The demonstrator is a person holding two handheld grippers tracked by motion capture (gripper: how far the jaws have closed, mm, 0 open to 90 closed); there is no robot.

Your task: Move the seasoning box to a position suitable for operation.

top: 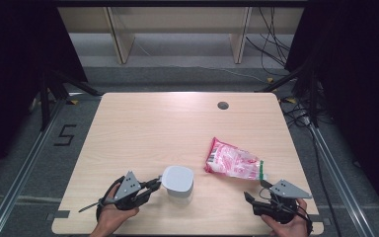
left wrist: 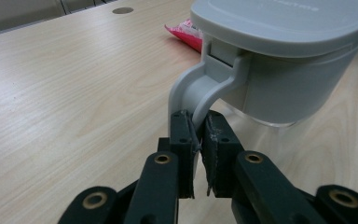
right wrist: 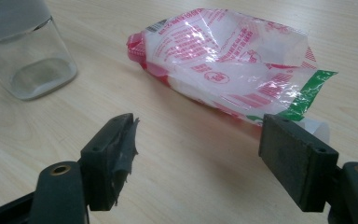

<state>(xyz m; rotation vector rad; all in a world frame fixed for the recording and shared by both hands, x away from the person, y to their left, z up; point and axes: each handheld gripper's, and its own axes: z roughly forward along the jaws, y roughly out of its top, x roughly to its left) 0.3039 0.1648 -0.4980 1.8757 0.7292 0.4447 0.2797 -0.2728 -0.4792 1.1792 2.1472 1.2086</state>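
A clear container with a grey lid [top: 178, 180] stands near the table's front edge, left of centre. My left gripper [top: 157, 185] reaches it from the left and is shut on the lid's grey handle [left wrist: 200, 88]; in the left gripper view the pads [left wrist: 199, 126] pinch the handle's lower end. A red and white plastic bag [top: 234, 161] with a green end lies flat to the right. My right gripper [top: 255, 191] rests just in front of the bag, open with nothing between its pads [right wrist: 198, 135]. The bag [right wrist: 223, 60] and the container's glass base [right wrist: 28, 65] lie ahead of it.
The light wooden table [top: 143, 128] has a round cable hole [top: 222, 105] near its far edge. Dark stands and cables sit on the floor on both sides, with wooden furniture legs beyond the table.
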